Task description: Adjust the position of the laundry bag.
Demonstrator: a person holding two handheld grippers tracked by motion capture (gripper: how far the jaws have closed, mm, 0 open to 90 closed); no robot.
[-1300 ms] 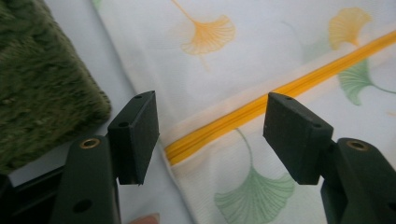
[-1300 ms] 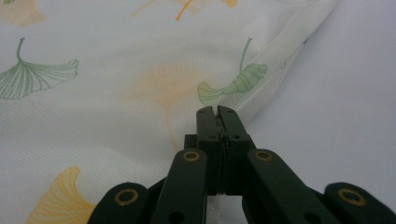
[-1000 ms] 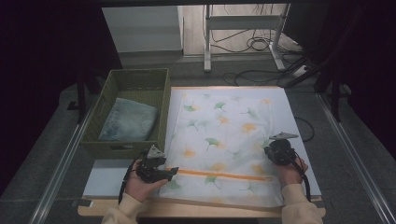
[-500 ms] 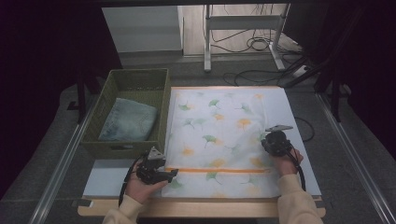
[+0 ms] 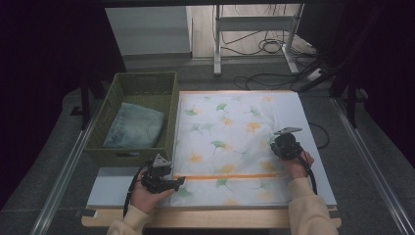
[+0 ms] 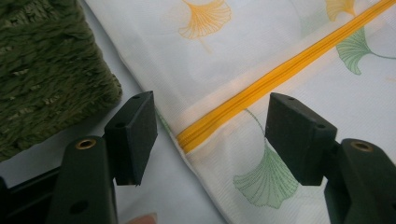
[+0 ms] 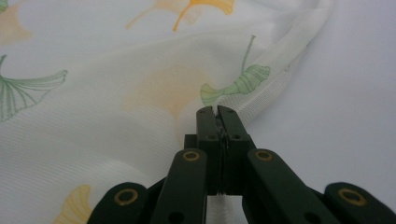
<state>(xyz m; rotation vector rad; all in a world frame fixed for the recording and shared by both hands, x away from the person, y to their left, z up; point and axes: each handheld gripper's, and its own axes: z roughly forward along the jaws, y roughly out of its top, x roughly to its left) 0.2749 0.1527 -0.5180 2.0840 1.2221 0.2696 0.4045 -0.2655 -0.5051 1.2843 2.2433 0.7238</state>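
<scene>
A white mesh bag (image 5: 230,137) printed with green and orange ginkgo leaves lies flat on the table, an orange zipper (image 5: 230,176) running across its near part. My left gripper (image 5: 178,182) rests at the bag's near left corner. Its jaws stand open on either side of the zipper's left end (image 6: 187,140) and touch nothing. At the bag's right edge my right gripper (image 5: 278,146) is shut on a pinch of the bag's fabric (image 7: 243,84), which rises in a fold at the closed tips (image 7: 217,109).
A green woven basket (image 5: 139,81) stands left of the bag with a folded pale blue denim piece (image 5: 134,128) inside; its corner (image 6: 46,70) is close to my left gripper. A white board (image 5: 112,188) lies under the bag. Cables and a metal stand (image 5: 254,29) lie beyond the table.
My right gripper has moved away from the person along the bag's right edge, drawing the pinched fabric with it. The left gripper has stayed put.
</scene>
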